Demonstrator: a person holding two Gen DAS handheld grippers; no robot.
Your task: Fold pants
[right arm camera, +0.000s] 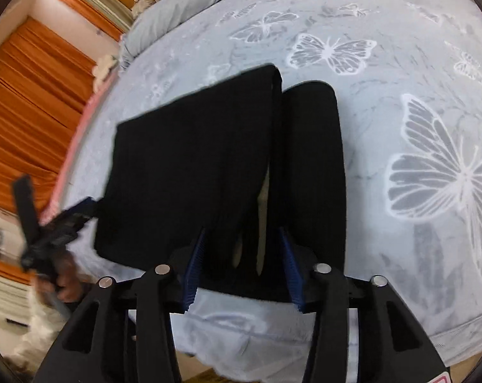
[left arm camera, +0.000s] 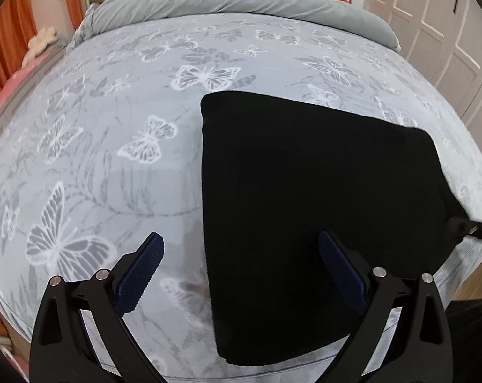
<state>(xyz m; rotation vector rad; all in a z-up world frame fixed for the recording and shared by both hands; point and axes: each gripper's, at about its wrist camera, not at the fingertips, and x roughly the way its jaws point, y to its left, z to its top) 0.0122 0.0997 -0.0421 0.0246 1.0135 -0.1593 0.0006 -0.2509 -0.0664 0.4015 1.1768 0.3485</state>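
Note:
The black pants lie folded into a thick rectangle on the butterfly-print bed cover. My left gripper is open just above the cover, its jaws astride the pants' left edge near the bed's front. In the right wrist view the pants show stacked layers with a second folded part to the right. My right gripper has its blue pads on either side of the near folded edge and grips it. The left gripper shows blurred at the pants' left corner in that view.
A rolled grey duvet lies across the head of the bed. Orange curtains hang on the left side. White wardrobe doors stand on the right. The bed's front edge is just below the grippers.

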